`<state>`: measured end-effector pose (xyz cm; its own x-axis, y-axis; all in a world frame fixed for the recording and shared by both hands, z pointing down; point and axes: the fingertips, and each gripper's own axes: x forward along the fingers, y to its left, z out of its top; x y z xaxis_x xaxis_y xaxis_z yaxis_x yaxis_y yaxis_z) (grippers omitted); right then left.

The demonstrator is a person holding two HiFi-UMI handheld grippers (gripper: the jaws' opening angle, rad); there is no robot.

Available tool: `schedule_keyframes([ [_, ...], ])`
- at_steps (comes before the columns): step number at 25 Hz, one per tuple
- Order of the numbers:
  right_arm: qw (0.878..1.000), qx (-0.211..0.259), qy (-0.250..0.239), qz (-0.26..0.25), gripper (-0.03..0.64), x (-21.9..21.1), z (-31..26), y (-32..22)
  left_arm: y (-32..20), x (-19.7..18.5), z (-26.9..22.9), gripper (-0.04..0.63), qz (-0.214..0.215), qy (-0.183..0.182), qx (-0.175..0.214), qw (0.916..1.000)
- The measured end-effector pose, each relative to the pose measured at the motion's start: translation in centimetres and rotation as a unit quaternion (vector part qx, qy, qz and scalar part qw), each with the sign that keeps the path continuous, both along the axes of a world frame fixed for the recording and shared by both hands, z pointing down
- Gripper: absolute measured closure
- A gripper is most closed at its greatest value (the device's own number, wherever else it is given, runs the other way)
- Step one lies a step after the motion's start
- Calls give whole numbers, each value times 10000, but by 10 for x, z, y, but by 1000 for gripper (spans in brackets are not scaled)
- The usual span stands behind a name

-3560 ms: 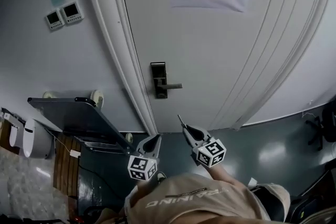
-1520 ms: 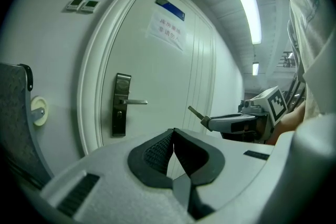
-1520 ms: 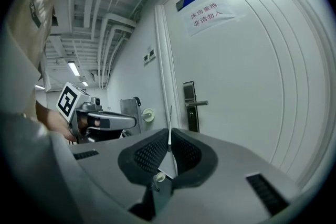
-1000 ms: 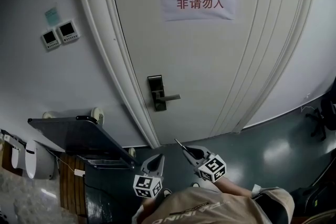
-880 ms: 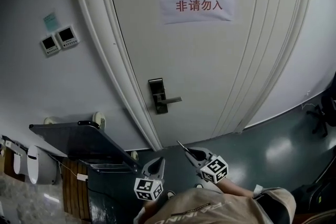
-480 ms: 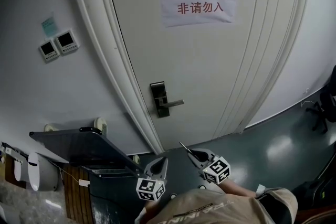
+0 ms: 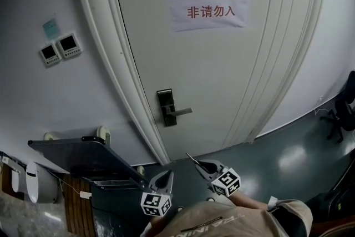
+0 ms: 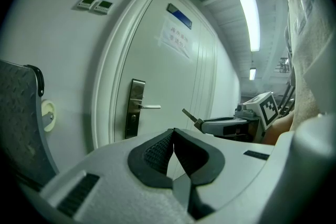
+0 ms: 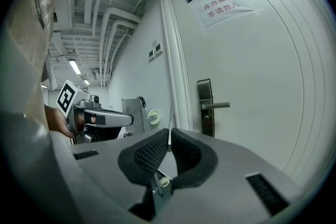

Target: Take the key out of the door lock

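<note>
One key (image 9: 169, 122) clamped in the right hand-held gripper (image 9: 169, 140); left hand-held gripper (image 8: 173, 139) closed, empty; one door lock (image 7: 165, 108).

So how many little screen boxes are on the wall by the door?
2 screen boxes, side by side on the wall left of the door: the left box sits slightly lower, the right box slightly higher. None looks hidden.
</note>
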<state>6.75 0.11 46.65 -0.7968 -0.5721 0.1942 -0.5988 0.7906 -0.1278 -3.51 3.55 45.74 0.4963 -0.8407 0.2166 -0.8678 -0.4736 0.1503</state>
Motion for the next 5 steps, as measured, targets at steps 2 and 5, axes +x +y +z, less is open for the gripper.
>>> schedule_keyframes([
  [2, 10000, 31, -15, 37, 597, 0, -1, -1, -1, 0, 2, 586, 28, 9, -8, 10000],
  [5, 9999, 66, -69, 116, 597, -2, -4, 0, 0, -1, 5, 586, 59, 31, -18, 10000],
])
